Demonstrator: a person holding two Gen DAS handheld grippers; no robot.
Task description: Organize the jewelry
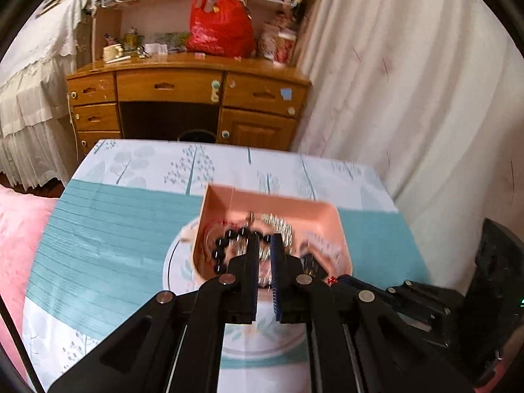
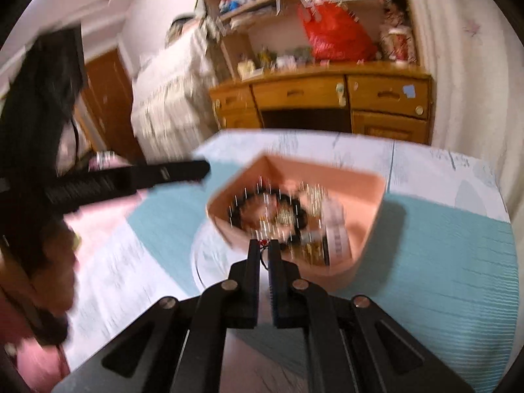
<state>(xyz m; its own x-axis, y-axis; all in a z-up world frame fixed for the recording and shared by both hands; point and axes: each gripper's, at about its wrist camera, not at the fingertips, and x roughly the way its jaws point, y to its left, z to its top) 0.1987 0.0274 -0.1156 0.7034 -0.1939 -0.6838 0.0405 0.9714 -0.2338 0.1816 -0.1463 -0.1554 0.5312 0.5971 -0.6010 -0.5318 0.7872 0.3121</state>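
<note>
Right hand-held gripper [image 2: 264,249] pinching a red-beaded cord [image 2: 262,244] just above the pink tray [image 2: 366,183]; left hand-held gripper [image 1: 264,245] nearly closed, grip unclear. Black bead bracelet [image 2: 296,211] and glittering pieces already lying ahead inside; sorting looking mostly done.

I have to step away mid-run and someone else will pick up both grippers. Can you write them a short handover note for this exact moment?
Left gripper: fingers nearly closed, tips over the pink box; whether they pinch jewelry is too blurred to tell.
Right gripper: nearly shut on a small red-and-dark piece at the box's near rim.
Things: the box sits on the teal patterned tablecloth. Inside lie a black bead bracelet, sparkly silver and gold pieces and a small white card.
Done: most jewelry is already in the box.
Left: probably drop the red piece in, then tidy the contents.
</note>
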